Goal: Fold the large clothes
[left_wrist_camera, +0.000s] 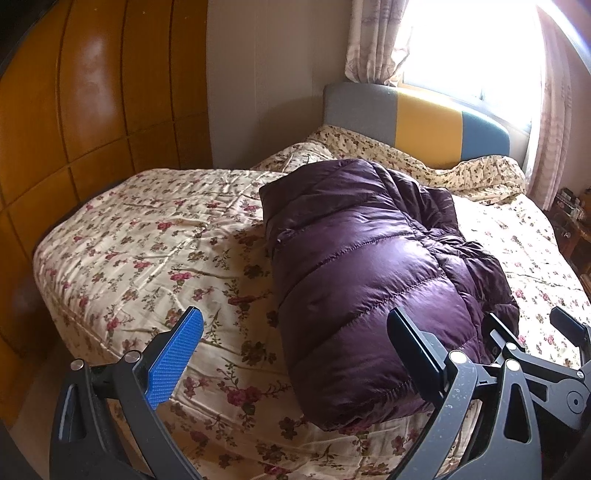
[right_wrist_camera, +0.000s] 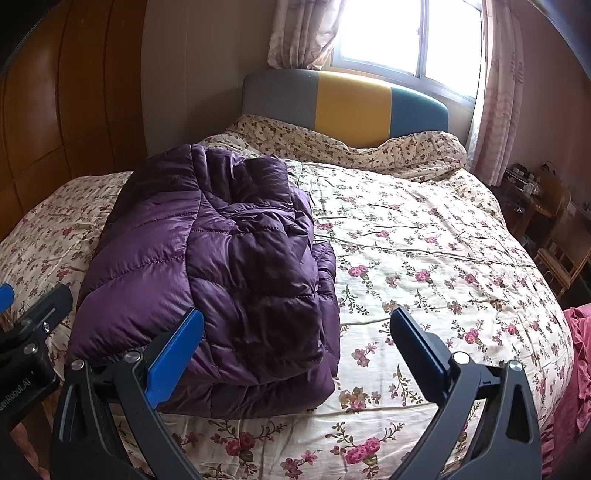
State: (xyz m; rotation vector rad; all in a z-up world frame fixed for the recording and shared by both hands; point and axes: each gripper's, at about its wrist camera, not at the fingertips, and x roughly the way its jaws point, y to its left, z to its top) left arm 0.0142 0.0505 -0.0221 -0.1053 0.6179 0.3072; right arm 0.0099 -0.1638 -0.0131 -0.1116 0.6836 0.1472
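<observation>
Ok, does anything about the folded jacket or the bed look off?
Mostly tidy. The puffy purple quilted jacket lies folded on the floral bedspread, but its top layer is bunched and sits skewed across the bundle. Both grippers, left and right, are open, holding nothing.

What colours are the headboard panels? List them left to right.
Grey, yellow, then teal on the headboard, clearest in the right wrist view.

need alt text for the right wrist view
A folded purple puffer jacket lies on a floral bedspread, left of centre. The open right gripper hovers at its near edge, holding nothing. Behind are a grey, yellow and teal headboard and a bright window.
</observation>
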